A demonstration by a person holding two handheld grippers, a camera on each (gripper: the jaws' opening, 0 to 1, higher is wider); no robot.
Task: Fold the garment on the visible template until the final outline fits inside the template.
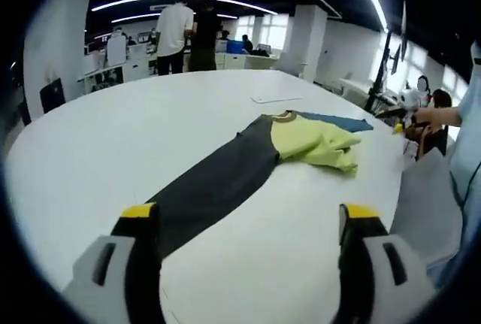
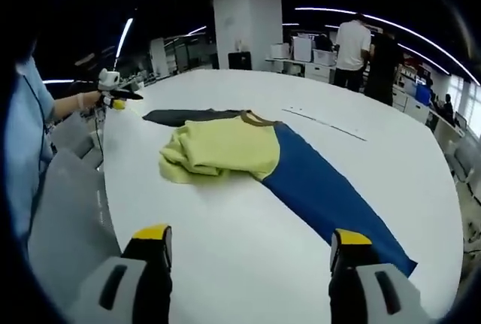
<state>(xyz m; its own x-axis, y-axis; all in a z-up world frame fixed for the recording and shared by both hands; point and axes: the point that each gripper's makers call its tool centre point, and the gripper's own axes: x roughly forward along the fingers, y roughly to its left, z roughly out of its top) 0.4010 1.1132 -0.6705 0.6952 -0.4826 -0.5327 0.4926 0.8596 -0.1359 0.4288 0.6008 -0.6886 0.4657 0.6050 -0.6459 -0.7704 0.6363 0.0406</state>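
so, notes from left to right, all taken off the yellow body [image 1: 312,143] of the garment, bunched mid-table [image 1: 98,158]. my left claw [image 1: 248,222] stands jaws apart, holding nothing, its left jaw over the end of the dark sleeve [image 1: 214,185] running out from the body. my right claw [image 2: 248,245], also apart and empty, sits short of the blue sleeve [image 2: 323,192]. judgement: pinch each sleeve end low, fold toward the body, smooth the bunching. no template outline i can make out.

No readable text or labels
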